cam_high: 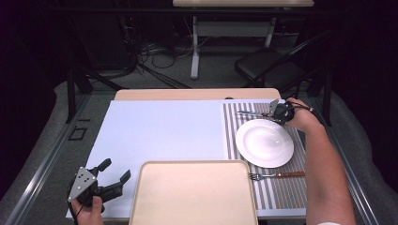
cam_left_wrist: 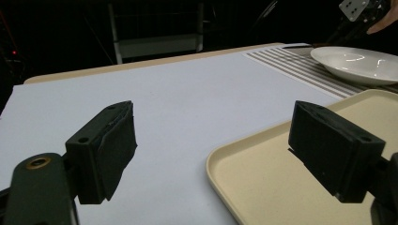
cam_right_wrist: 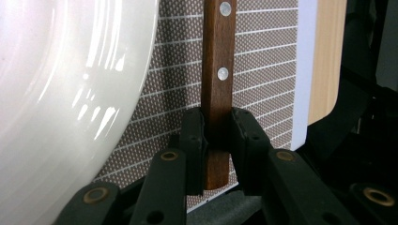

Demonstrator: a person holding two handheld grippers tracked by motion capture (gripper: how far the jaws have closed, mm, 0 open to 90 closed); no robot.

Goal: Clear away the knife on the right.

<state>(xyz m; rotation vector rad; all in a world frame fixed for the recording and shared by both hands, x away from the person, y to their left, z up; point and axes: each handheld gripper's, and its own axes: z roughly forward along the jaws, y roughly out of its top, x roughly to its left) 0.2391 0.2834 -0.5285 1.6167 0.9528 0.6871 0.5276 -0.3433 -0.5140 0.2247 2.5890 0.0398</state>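
Your counter (cam_high: 197,94) has a wooden top, mostly covered by a pale blue sheet (cam_high: 164,131). On that sheet you have a beige tray (cam_high: 193,194) at the near edge and a striped placemat (cam_high: 281,187) to its right, just beside it.

Tabletop (cam_high: 159,131) evenly lit from overhead; surroundings dark. Glare streaks on the plate (cam_right_wrist: 70,93). Near fingers (cam_left_wrist: 105,150) slightly soft; shadows faint.
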